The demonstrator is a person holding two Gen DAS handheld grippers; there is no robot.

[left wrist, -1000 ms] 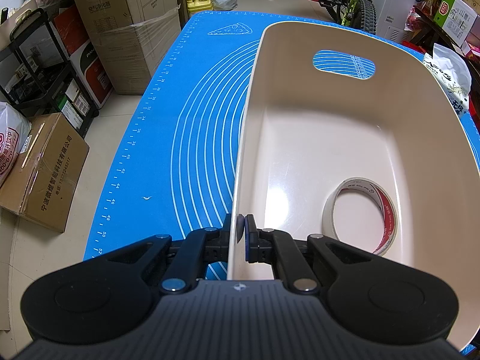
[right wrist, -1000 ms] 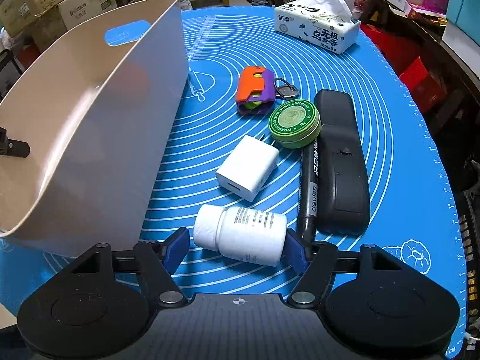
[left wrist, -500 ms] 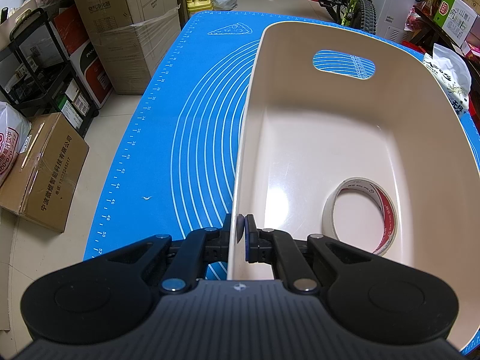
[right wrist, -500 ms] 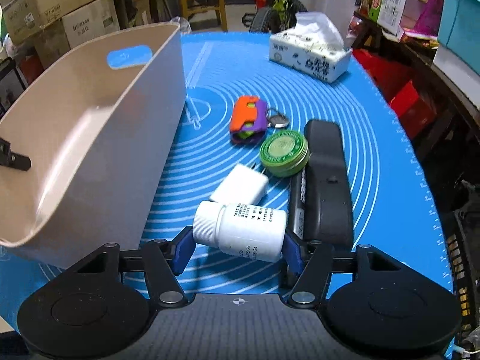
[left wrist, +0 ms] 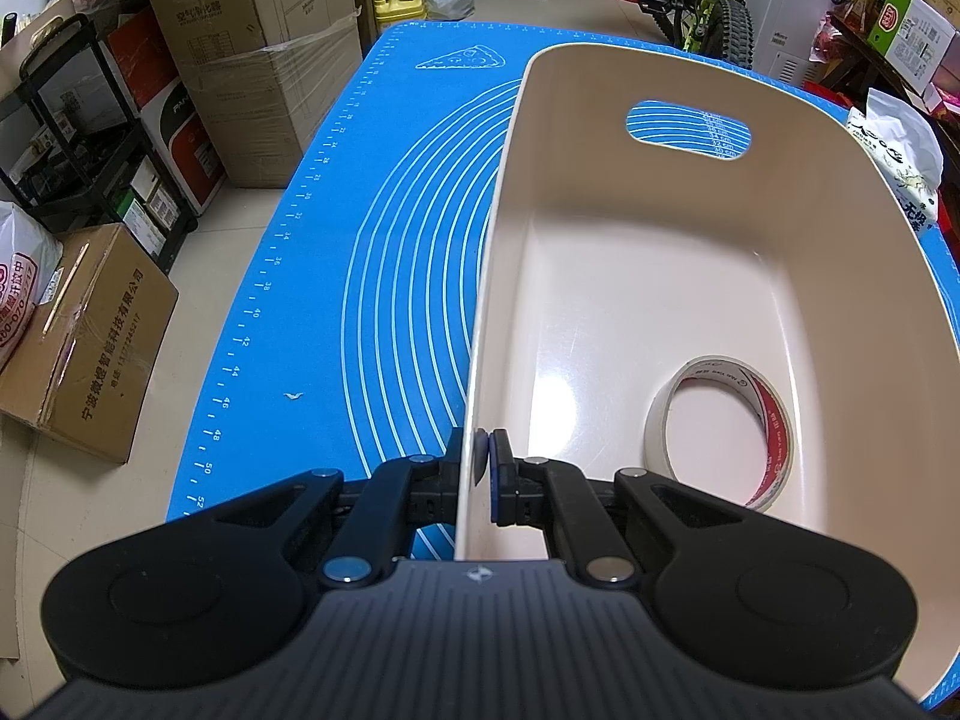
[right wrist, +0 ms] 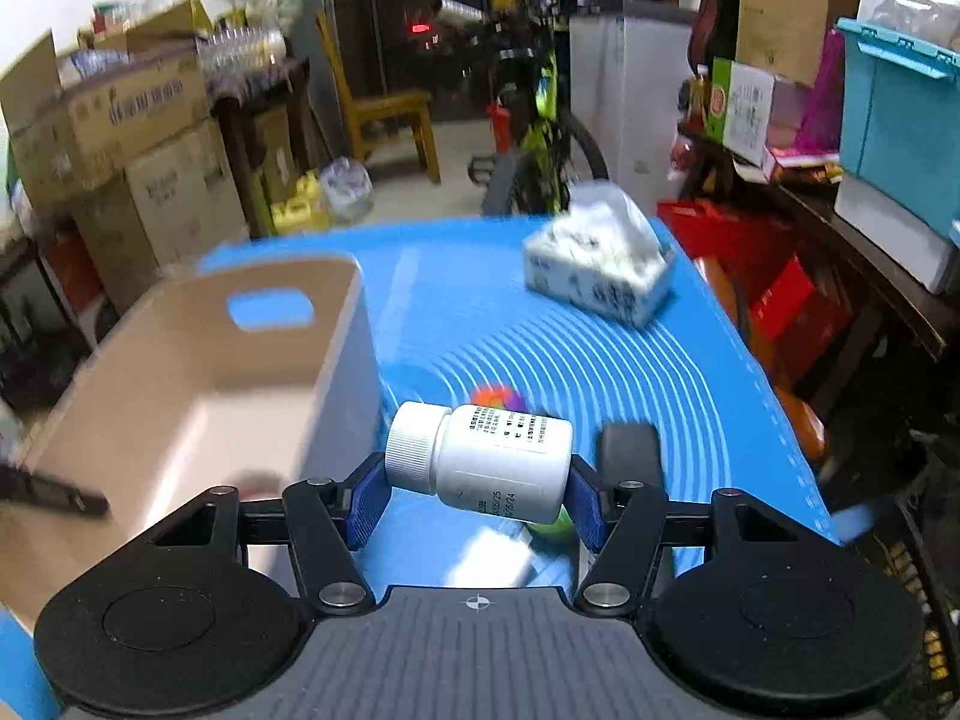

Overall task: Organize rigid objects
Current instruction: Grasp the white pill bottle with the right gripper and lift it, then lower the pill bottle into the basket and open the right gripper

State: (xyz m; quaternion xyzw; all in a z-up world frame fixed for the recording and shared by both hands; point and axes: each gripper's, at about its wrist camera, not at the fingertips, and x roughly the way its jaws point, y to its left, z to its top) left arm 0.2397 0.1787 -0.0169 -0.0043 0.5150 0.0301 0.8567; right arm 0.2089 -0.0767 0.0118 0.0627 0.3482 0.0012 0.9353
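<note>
A beige plastic bin (left wrist: 600,252) stands on the blue mat (left wrist: 384,252). My left gripper (left wrist: 483,468) is shut on the bin's near left wall. A roll of tape (left wrist: 720,426) lies inside the bin. My right gripper (right wrist: 477,495) is shut on a white pill bottle (right wrist: 486,456), held sideways above the mat, to the right of the bin (right wrist: 180,384). Below it lie an orange and purple toy (right wrist: 498,399), a black case (right wrist: 630,450) and a green tin (right wrist: 555,531), mostly hidden and blurred.
A tissue pack (right wrist: 600,264) sits at the mat's far right. Cardboard boxes (left wrist: 252,60) and a black rack (left wrist: 78,132) stand on the floor left of the table. A bicycle (right wrist: 540,138) and a chair (right wrist: 390,114) stand beyond it.
My right gripper has lifted the pill bottle off the mat and tilted upward, so the room beyond shows. My left gripper and the bin have not moved.
</note>
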